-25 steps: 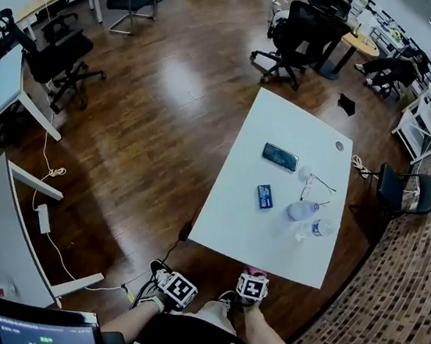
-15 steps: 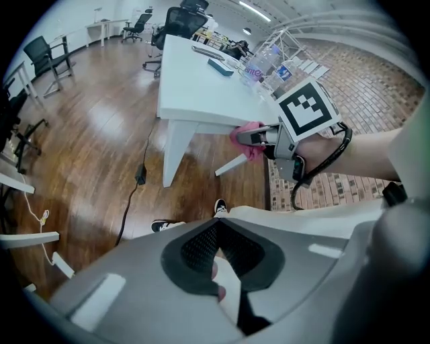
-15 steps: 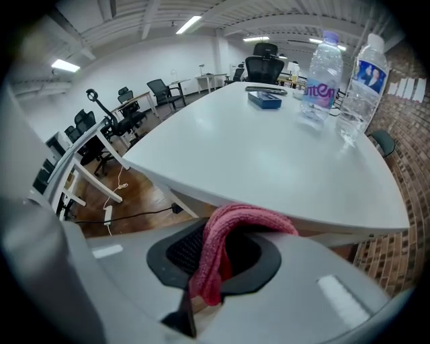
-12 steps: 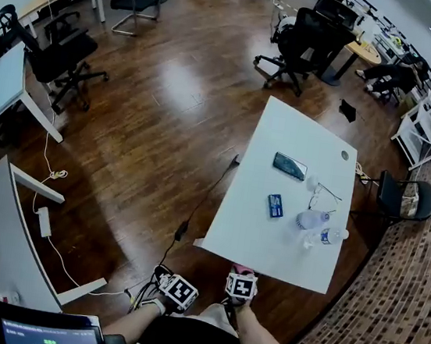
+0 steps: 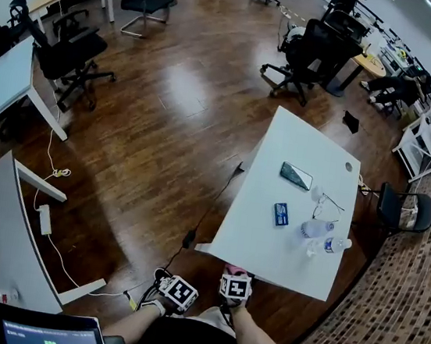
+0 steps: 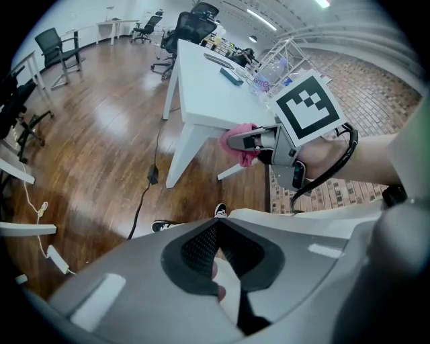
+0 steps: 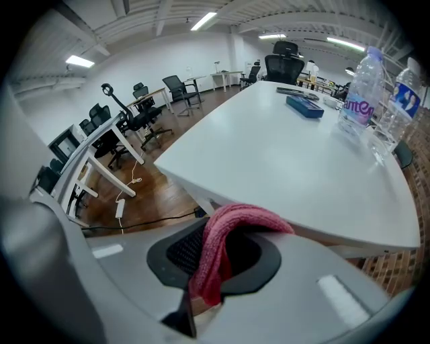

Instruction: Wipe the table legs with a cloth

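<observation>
Wood floor [image 5: 167,122], white table [image 5: 269,241] ahead; right gripper [image 7: 215,269] clamps the cloth [image 7: 225,232]; left gripper [image 6: 218,259] is closed, empty. Approach step: next, lower the cloth onto 1 leg [image 6: 183,154].

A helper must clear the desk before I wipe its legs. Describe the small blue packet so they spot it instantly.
Find the white table beside the brick-patterned floor. Near its middle lies the blue packet, with the dark phone beyond it and two clear water bottles to its right. It is the only flat, solid blue rectangle there.
</observation>
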{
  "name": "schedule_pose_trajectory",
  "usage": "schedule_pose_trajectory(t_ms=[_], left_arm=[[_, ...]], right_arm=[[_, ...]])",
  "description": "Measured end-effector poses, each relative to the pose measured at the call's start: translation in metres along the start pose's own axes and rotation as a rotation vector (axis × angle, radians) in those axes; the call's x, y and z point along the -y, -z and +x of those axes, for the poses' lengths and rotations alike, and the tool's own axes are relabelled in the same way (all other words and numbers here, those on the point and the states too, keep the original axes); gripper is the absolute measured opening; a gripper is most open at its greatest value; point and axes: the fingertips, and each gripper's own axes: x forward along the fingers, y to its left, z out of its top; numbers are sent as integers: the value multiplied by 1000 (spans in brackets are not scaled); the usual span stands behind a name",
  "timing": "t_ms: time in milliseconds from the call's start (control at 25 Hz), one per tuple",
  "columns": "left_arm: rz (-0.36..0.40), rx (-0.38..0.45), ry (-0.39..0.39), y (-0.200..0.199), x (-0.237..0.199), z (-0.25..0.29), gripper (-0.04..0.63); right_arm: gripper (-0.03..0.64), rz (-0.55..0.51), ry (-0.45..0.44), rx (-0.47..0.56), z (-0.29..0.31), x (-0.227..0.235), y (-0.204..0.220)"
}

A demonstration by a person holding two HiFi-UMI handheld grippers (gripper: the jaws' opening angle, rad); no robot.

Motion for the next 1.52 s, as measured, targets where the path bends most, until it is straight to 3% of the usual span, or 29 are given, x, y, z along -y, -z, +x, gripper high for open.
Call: schedule_pose_trajectory(t_ms=[520,1000,1520], left_arm=[[-61,31,-33,8,-26,-12,0],[-90,71,-20,-2,-29,-20,0],[-102,78,-20,9,-39,-21,0]], right_arm=[[52,-83,-83,13,6,-49,-19],[48,-317,-313,35,0,-122,-41],[48,-378,-319,31,-2,-144,-31]])
